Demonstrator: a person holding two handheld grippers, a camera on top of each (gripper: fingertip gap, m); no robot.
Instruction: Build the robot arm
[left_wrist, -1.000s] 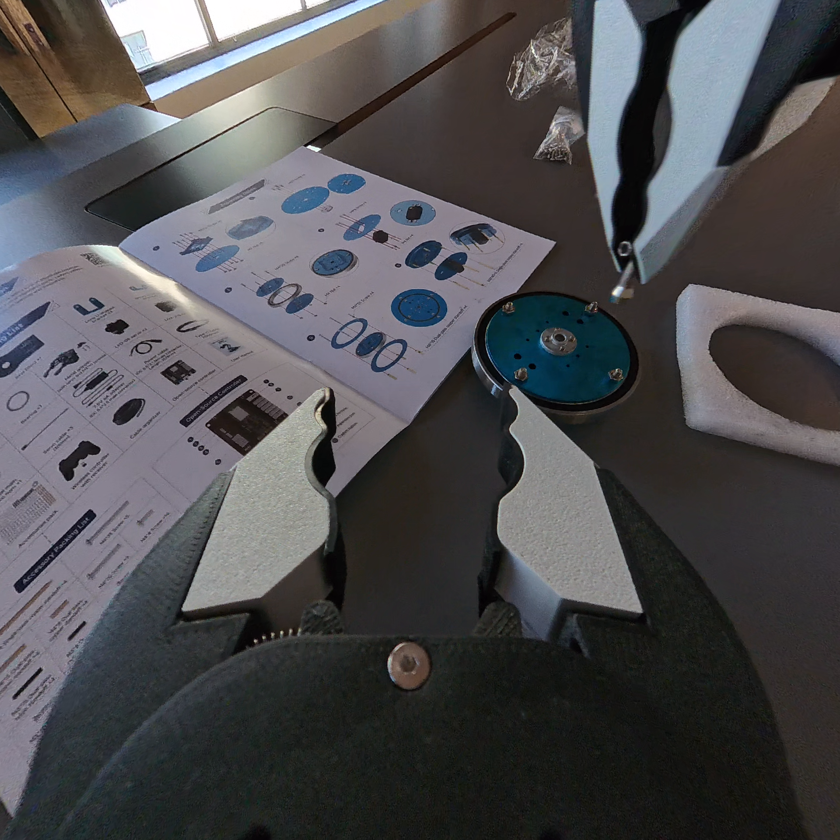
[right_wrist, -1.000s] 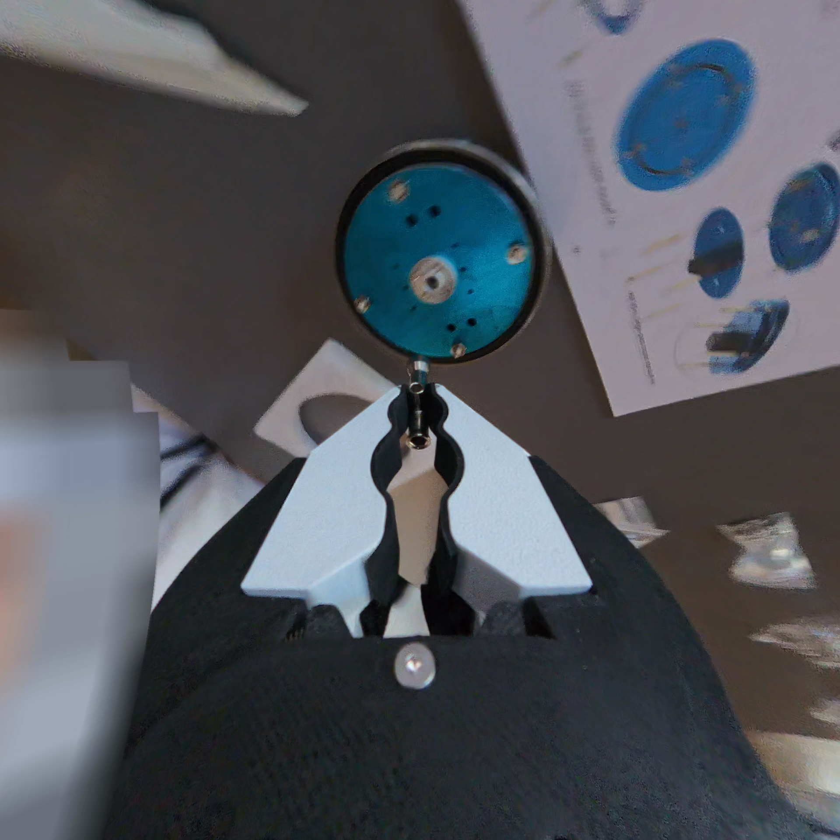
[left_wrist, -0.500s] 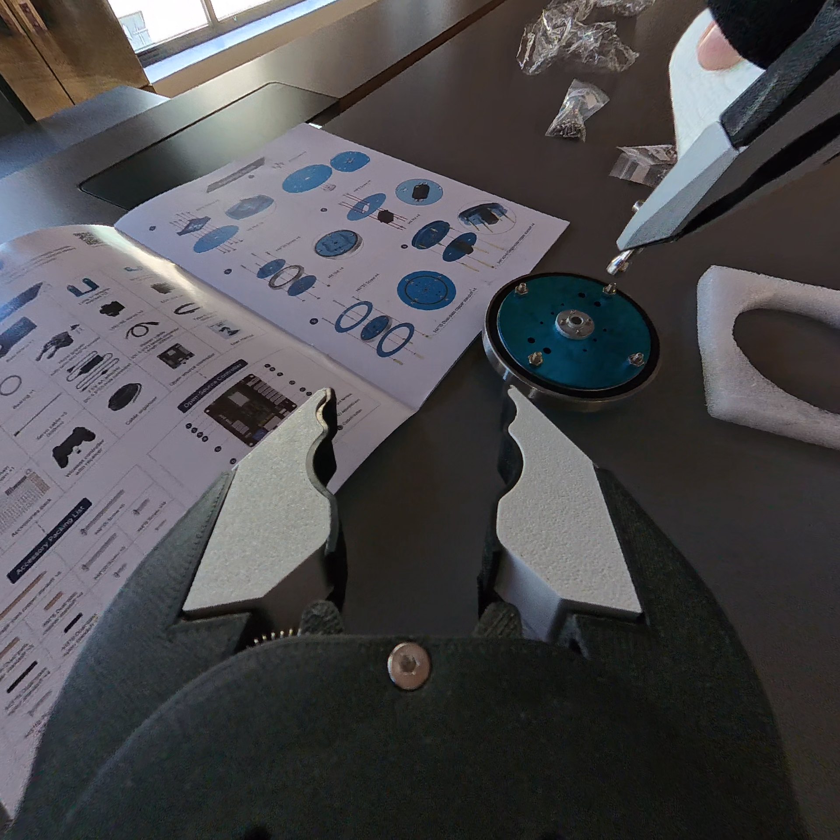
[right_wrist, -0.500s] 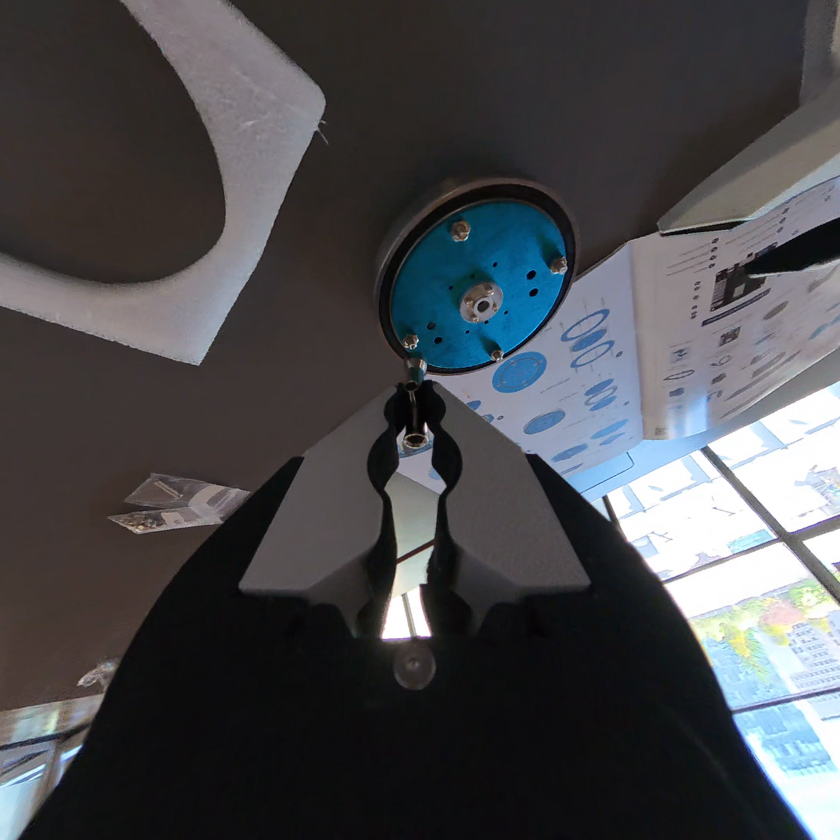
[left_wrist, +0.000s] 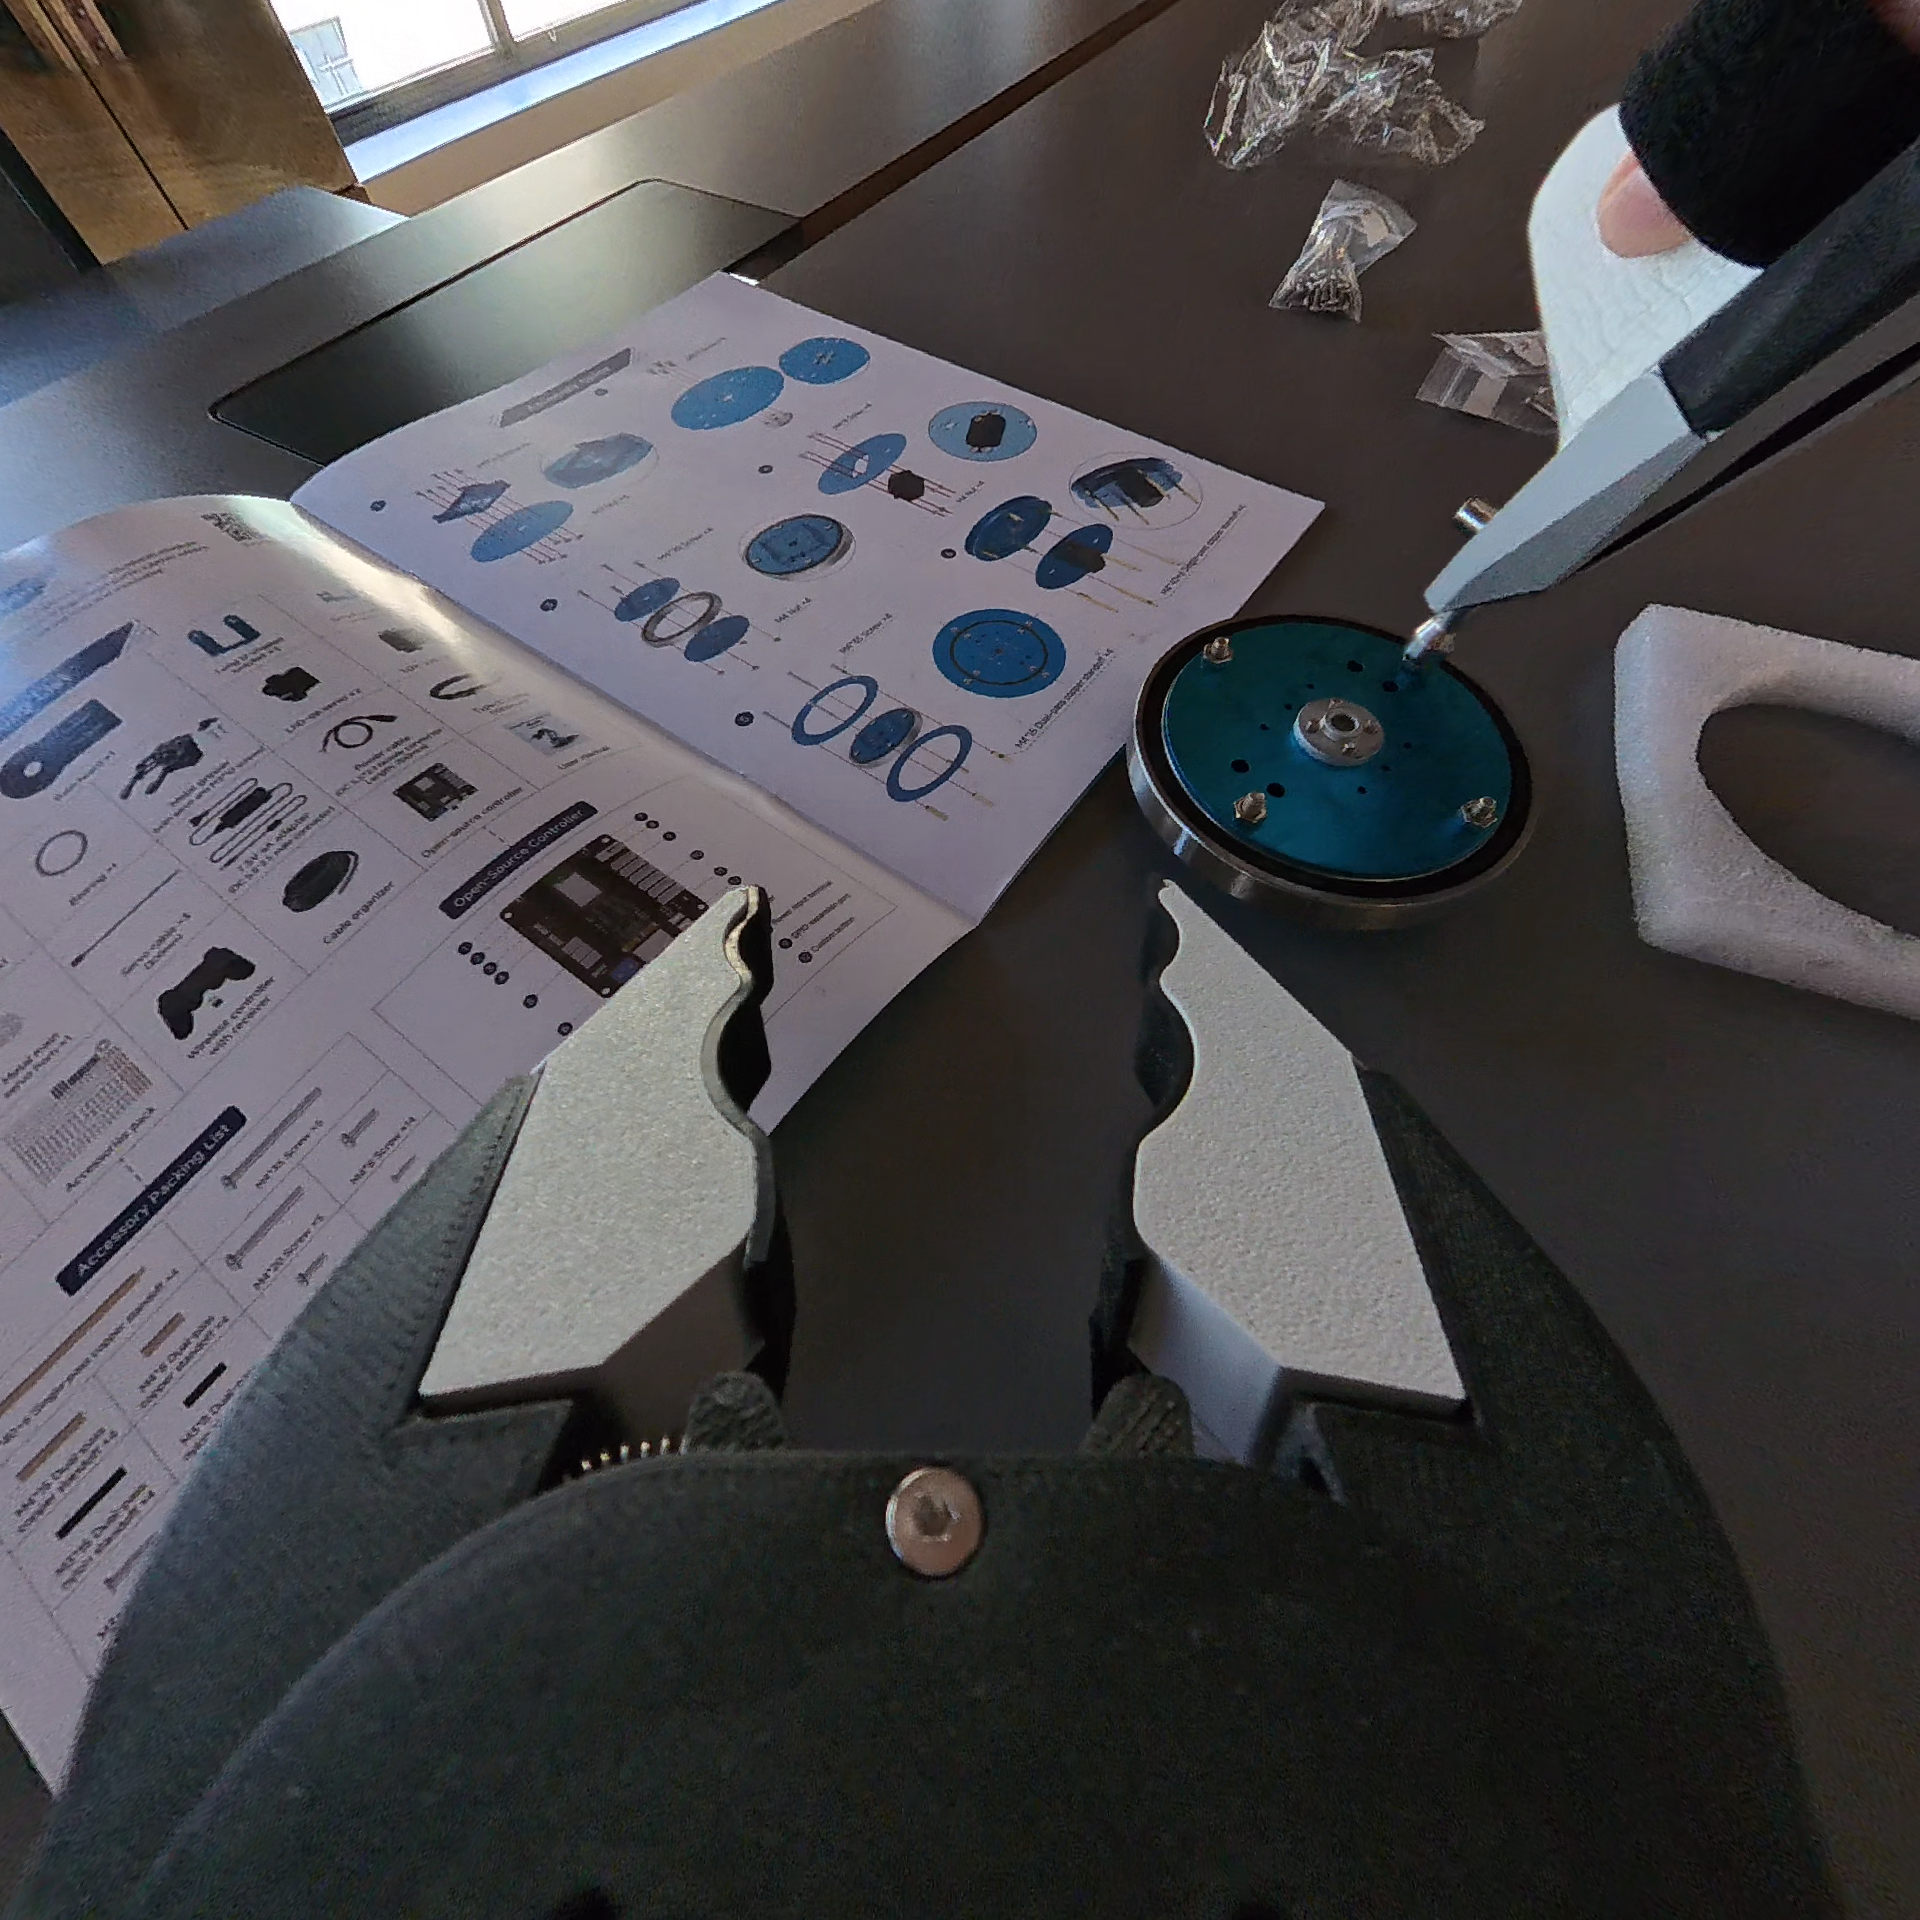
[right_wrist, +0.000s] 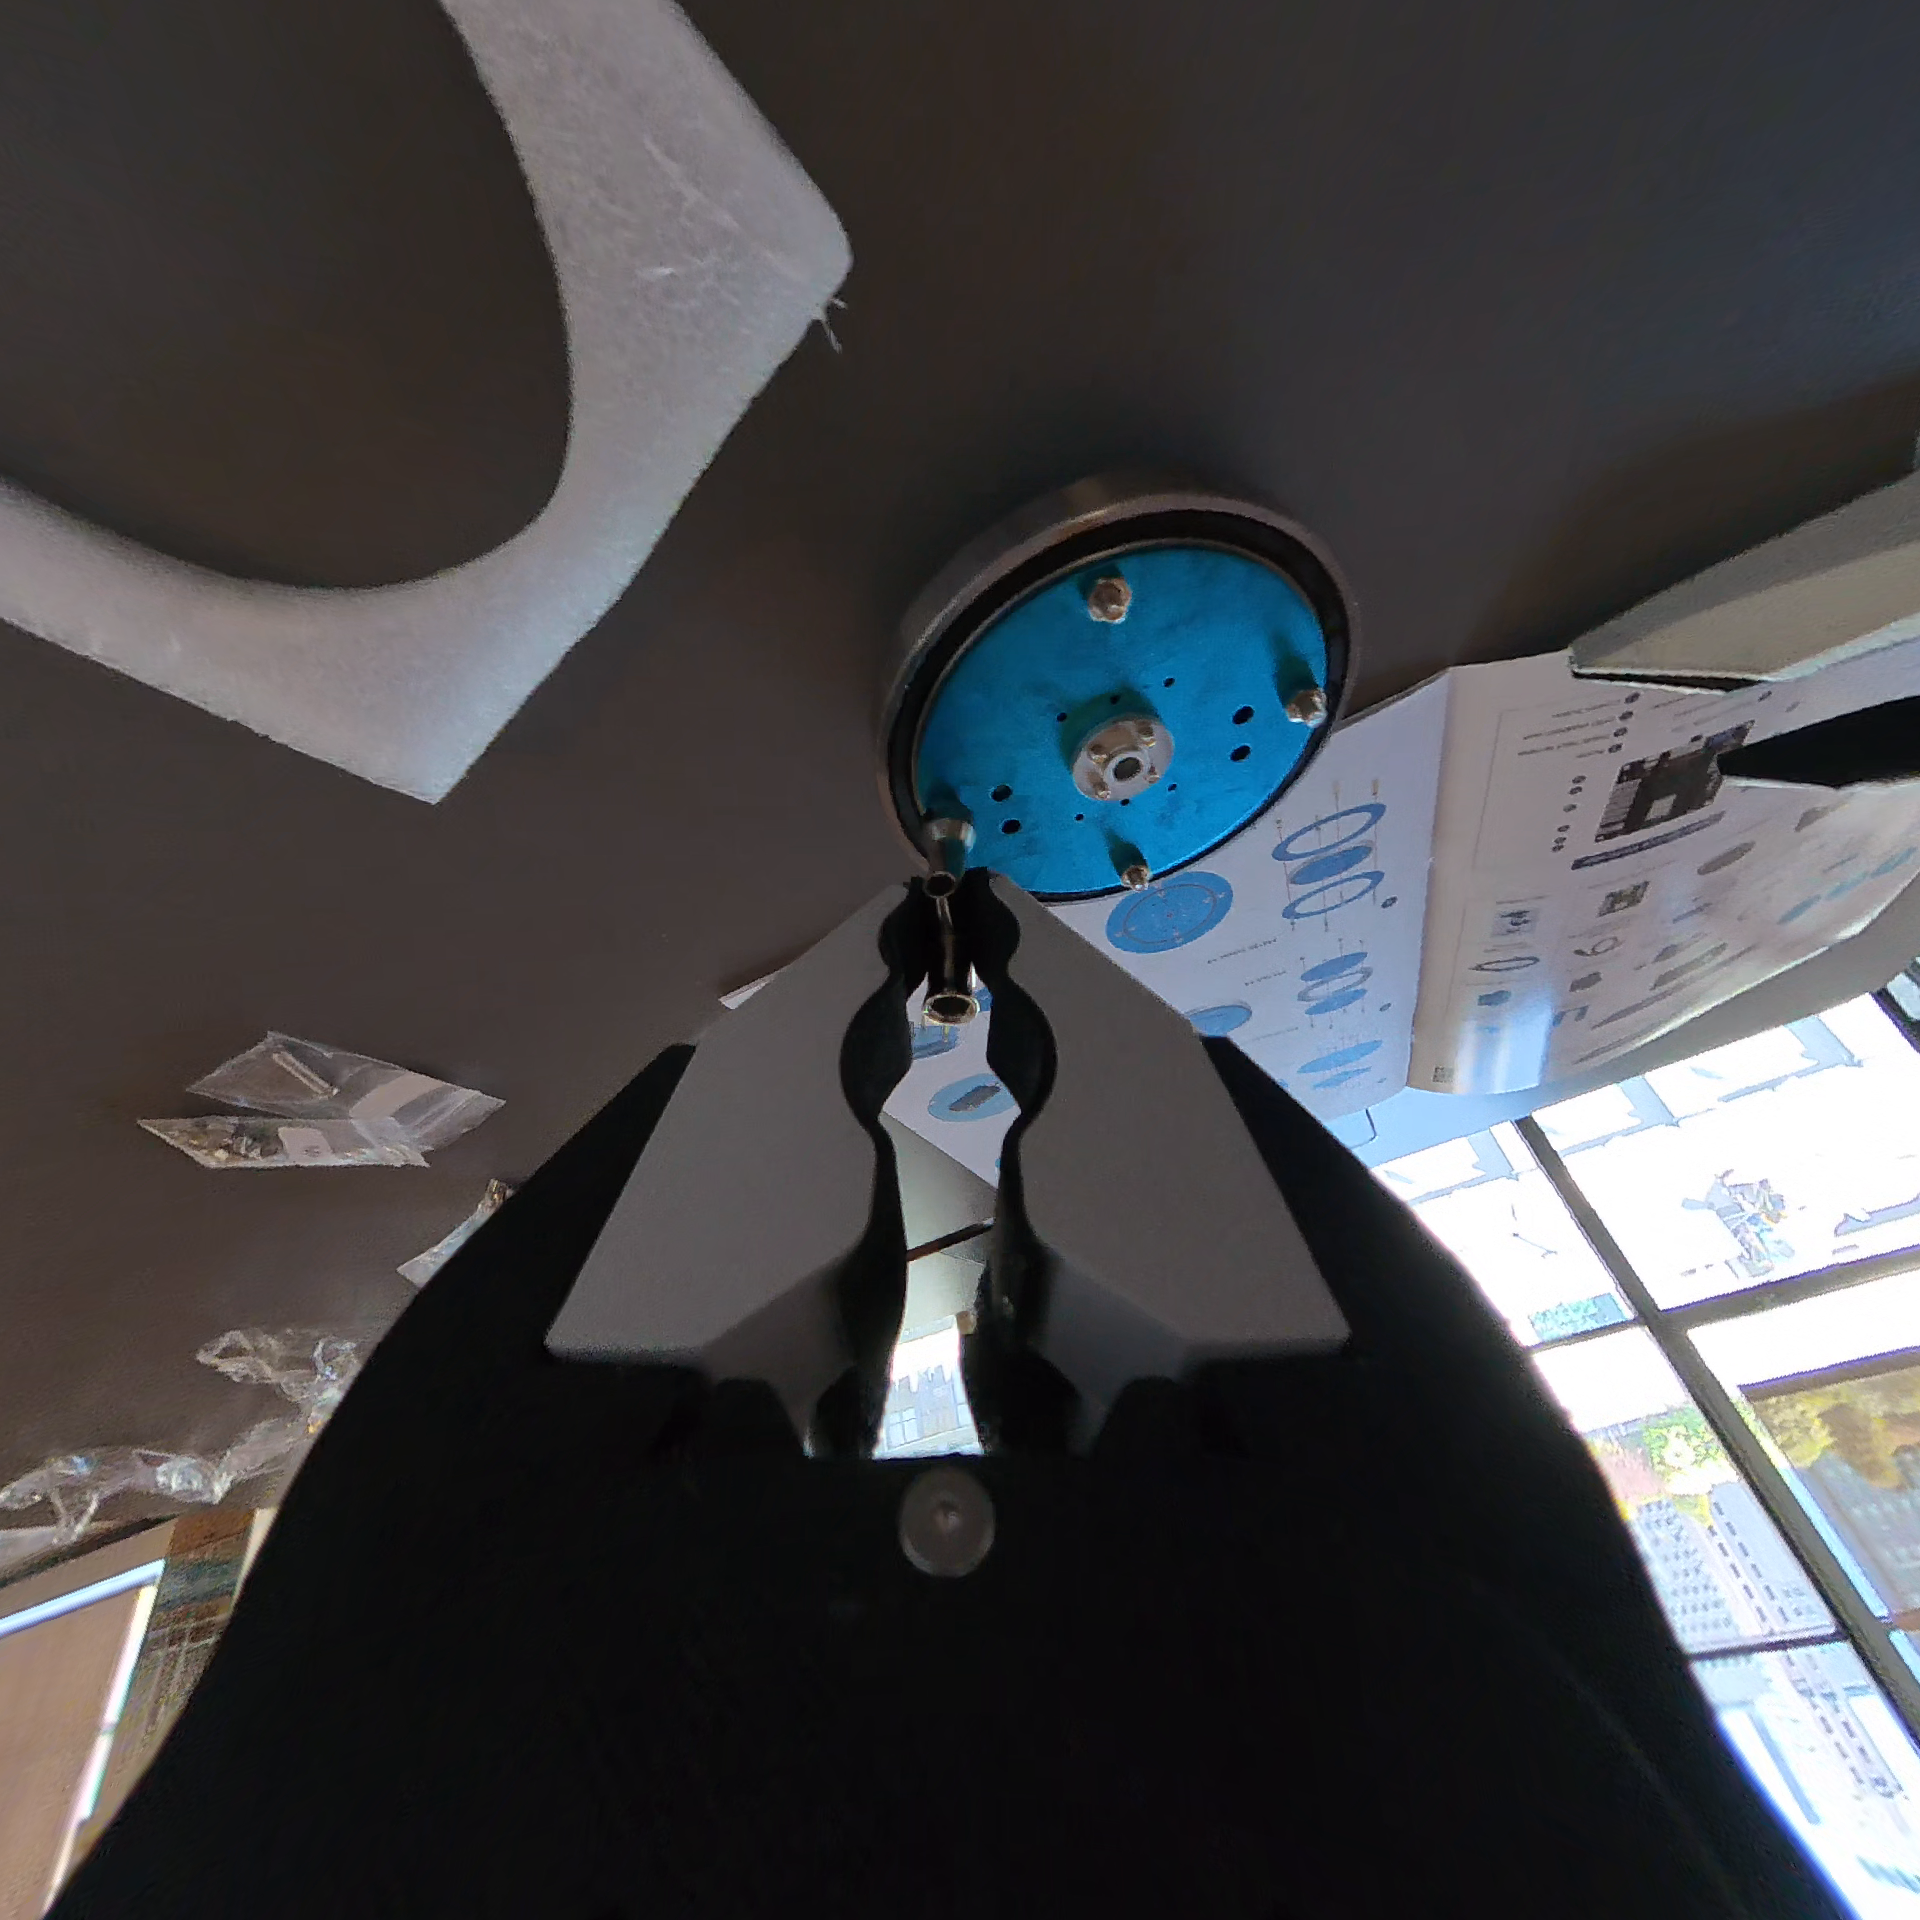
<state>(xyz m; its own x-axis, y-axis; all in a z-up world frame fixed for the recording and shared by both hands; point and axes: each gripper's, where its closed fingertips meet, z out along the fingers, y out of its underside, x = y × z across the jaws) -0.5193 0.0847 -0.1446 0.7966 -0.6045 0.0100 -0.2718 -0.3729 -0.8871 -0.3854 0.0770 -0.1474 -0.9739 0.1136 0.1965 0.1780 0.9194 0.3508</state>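
Observation:
A round blue disc (left_wrist: 1330, 790) in a metal ring lies flat on the dark table, with nuts near its rim and a hub in the middle. My right gripper (right_wrist: 951, 899) is shut on a small metal standoff (right_wrist: 948, 961), whose tip rests on a stud at the disc's edge (right_wrist: 1122, 665). In the left wrist view the right gripper (left_wrist: 1449, 608) comes in from the upper right, with the standoff (left_wrist: 1425, 642) at the disc's far rim. My left gripper (left_wrist: 956, 904) is open and empty, hovering just short of the disc's near left side.
An open instruction booklet (left_wrist: 623, 675) lies left of the disc. A white foam piece with a cut-out (left_wrist: 1766, 914) lies to its right. Small plastic bags of hardware (left_wrist: 1340, 249) and crumpled wrap (left_wrist: 1340, 94) lie beyond. A loose metal part (left_wrist: 1470, 514) lies near the booklet's corner.
My right gripper has swung from pointing down over the disc to a low slant and has brought the standoff down onto the disc's far rim. My left gripper stays open, shifted slightly.

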